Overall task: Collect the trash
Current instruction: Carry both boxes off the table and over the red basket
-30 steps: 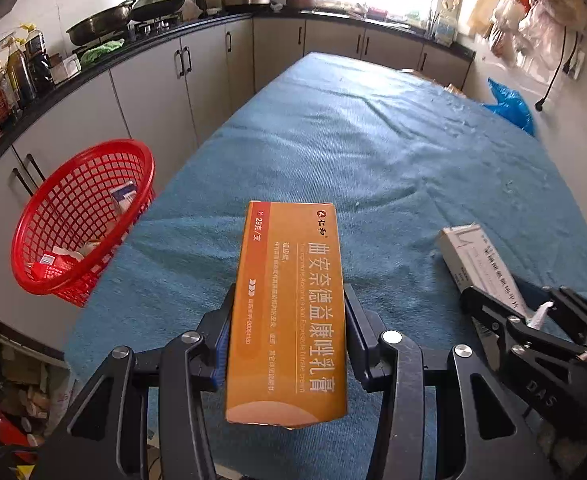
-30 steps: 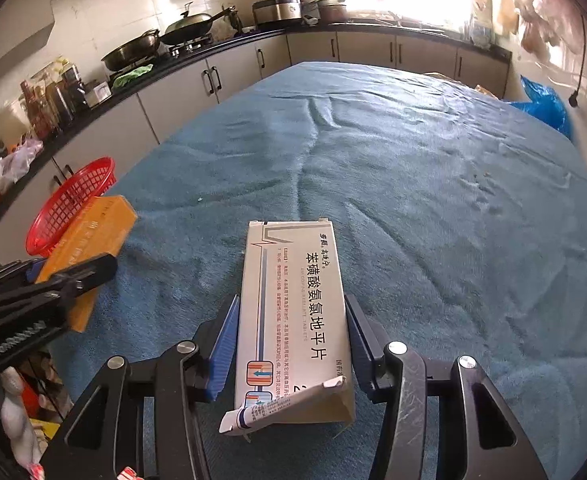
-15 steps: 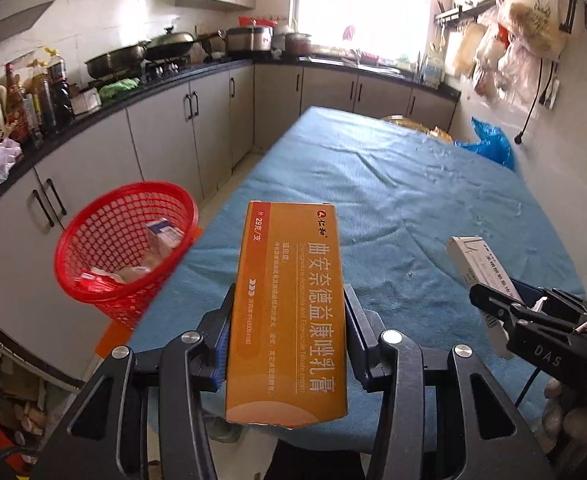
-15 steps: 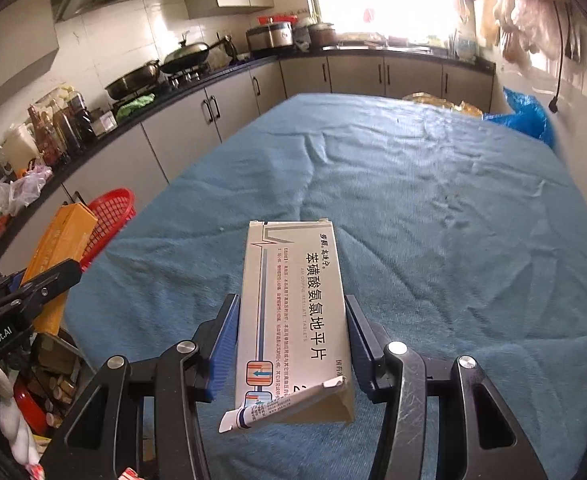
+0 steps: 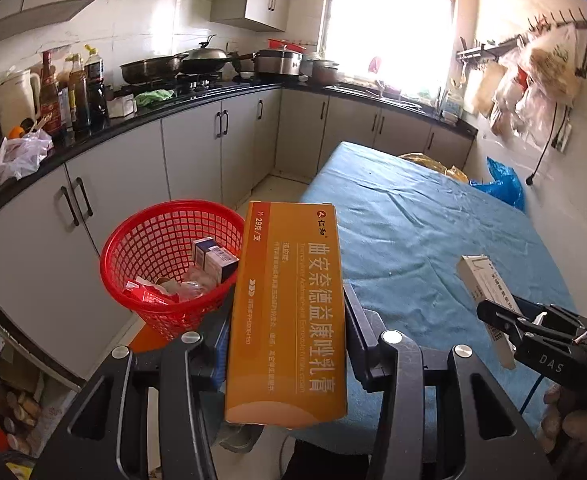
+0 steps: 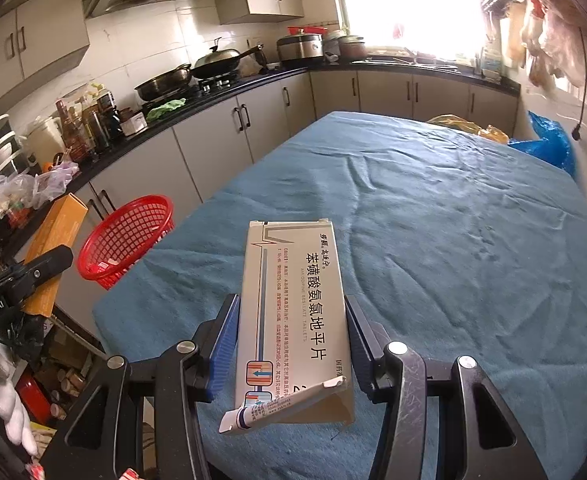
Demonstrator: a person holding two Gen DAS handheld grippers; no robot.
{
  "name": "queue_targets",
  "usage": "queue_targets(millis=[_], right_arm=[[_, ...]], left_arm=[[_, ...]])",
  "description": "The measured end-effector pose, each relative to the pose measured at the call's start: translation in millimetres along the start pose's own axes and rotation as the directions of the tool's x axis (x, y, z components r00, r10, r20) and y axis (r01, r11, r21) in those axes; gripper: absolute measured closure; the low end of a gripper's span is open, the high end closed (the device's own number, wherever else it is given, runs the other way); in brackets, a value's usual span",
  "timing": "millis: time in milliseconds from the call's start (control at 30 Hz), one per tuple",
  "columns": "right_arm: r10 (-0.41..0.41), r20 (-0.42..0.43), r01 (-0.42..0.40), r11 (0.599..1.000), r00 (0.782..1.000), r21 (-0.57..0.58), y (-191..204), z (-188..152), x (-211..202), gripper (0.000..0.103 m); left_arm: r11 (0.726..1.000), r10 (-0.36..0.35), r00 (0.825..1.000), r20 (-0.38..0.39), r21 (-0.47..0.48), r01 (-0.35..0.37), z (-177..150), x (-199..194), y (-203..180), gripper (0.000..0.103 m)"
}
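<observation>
My left gripper (image 5: 287, 332) is shut on an orange medicine box (image 5: 289, 308) and holds it in the air off the near left corner of the blue-covered table (image 5: 421, 232). A red basket (image 5: 165, 248) with several small boxes and wrappers in it stands on the floor just left of the box. My right gripper (image 6: 293, 344) is shut on a white medicine box (image 6: 293, 312) with a small tube (image 6: 261, 412) sticking out at its near end, above the table's near edge. The orange box (image 6: 55, 256) and the red basket (image 6: 127, 236) show at the left in the right wrist view.
Grey cabinets under a black counter (image 5: 197, 136) run along the left and far walls, close behind the basket. Pans and bottles stand on the counter. Clutter lies on the floor at the lower left (image 5: 9, 420). Blue and yellow bags (image 6: 549, 144) lie past the table's far right corner.
Both grippers have pulled back and risen, boxes still held. The left one now looks down more onto the red basket, which has come nearer to the orange box.
</observation>
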State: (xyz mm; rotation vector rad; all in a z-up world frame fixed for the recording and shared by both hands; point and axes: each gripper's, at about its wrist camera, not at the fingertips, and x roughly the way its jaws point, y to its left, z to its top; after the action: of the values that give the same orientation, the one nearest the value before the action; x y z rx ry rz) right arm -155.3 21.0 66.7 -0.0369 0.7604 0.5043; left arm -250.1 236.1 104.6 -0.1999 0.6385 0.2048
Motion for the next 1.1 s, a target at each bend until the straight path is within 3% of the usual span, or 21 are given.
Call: queue_targets(millis=[367, 833, 1100], right_arm=[[0.076, -0.009, -0.076, 0.997, 0.997, -0.015, 14, 18, 21, 0.049], [0.222, -0.022, -0.223, 0.970, 0.975, -0.099, 85, 53, 51, 0.049], [0.298, -0.034, -0.299, 0.941, 0.954, -0.157, 136, 69, 69, 0.049]], left_arm=[[0.998, -0.003, 1.000, 0.011, -0.063, 0.004, 13, 10, 31, 0.058], [0.979, 0.153, 0.988, 0.014, -0.135, -0.150, 26, 10, 114, 0.058], [0.970, 0.224, 0.974, 0.014, -0.095, -0.222, 36, 21, 127, 0.058]])
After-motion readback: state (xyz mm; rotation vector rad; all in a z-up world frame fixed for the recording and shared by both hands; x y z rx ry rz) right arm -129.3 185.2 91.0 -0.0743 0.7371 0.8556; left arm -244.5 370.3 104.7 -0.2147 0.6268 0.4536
